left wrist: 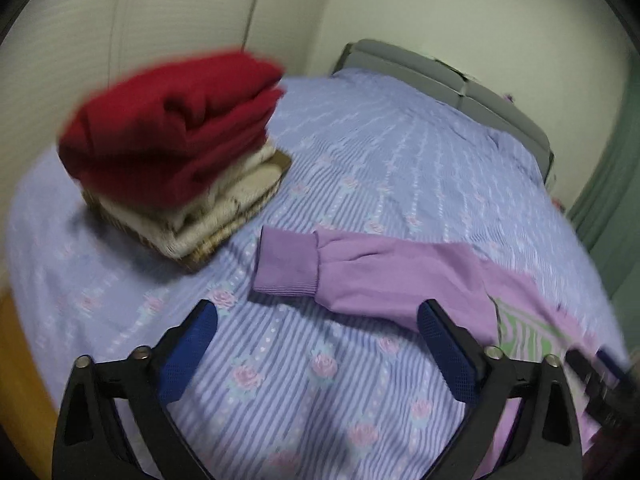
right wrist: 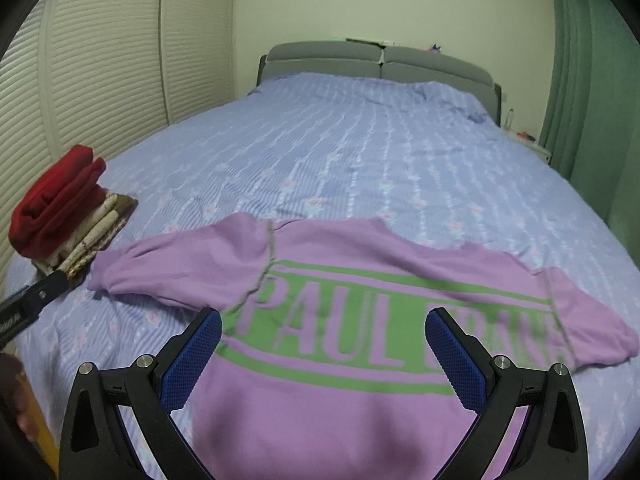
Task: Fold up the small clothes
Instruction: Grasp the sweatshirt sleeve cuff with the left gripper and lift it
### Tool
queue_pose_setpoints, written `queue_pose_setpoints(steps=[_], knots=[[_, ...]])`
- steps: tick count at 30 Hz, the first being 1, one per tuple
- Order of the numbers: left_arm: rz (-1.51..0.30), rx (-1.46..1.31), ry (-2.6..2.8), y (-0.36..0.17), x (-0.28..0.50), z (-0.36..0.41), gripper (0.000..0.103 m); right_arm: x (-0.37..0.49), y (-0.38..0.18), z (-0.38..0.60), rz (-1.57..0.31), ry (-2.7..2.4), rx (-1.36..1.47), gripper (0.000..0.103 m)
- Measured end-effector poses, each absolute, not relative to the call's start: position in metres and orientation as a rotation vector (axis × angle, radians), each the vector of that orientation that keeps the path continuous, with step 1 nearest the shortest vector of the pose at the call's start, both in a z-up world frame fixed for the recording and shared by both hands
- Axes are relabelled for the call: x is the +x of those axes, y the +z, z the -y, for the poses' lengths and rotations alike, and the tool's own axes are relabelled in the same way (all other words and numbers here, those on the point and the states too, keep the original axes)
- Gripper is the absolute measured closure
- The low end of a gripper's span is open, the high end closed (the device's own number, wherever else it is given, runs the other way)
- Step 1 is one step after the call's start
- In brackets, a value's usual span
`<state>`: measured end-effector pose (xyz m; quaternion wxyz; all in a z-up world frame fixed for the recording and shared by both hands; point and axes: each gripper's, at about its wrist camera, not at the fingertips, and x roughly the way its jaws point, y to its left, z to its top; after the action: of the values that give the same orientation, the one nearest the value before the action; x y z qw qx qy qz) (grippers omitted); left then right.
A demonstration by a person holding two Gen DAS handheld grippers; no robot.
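Item 1: purple sweatshirt (right wrist: 328, 320), spread flat on the bed (right wrist: 360, 152) with its green lettered panel facing up; one sleeve (left wrist: 360, 268) reached toward the stack, its ribbed cuff flat on the striped floral sheet.

Item 2: my left claw (left wrist: 316, 344), jaws wide with nothing between the blue pads, above bare sheet just short of that sleeve.

Item 3: my right claw (right wrist: 324, 352), jaws wide and empty, over the sweatshirt's chest.

Item 4: folded red garment (left wrist: 172, 124) topping cream folded clothes (left wrist: 208, 216) in a shallow wicker tray (left wrist: 200, 258), near the bed's left edge, apart from the cuff.

Item 5: grey headboard (right wrist: 380, 60) at the far end
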<state>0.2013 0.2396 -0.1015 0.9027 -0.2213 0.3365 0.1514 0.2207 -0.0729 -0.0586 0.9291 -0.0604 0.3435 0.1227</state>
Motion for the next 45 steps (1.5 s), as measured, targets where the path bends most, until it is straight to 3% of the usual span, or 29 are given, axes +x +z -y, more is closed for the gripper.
queue_pose_setpoints(steps=[8,15,18,20,23,36,41,45], knots=[[-0.743,-0.794,0.238,-0.153,0.230,-0.276,0.028,0.235,-0.082,0.046,-0.759,0.272,-0.131,0.000],[-0.743,-0.941,0.202,-0.178,0.252,-0.289,0.032,0.239,-0.090,0.049,-0.788,0.254,-0.135,0.000],[-0.750,-0.943,0.190,-0.174,0.262,-0.291,0.051,0.240,-0.090,0.056,-0.789,0.234,-0.129,0.000],[-0.769,-0.908,0.188,-0.168,0.270,-0.287,0.072,0.241,-0.090,0.061,-0.794,0.220,-0.121,0.000],[-0.745,-0.795,0.159,-0.143,0.273,-0.275,0.080,0.241,-0.089,0.073,-0.811,0.205,-0.090,0.000],[-0.516,-0.082,-0.029,0.007,0.304,-0.127,0.082,0.234,-0.059,0.142,-0.766,0.143,-0.008,0.001],[-0.534,0.040,-0.124,0.010,0.325,-0.045,0.082,0.231,-0.047,0.187,-0.735,0.086,0.032,0.001],[-0.626,0.112,-0.163,-0.023,0.339,0.017,0.082,0.233,-0.049,0.224,-0.742,0.033,0.066,0.001]])
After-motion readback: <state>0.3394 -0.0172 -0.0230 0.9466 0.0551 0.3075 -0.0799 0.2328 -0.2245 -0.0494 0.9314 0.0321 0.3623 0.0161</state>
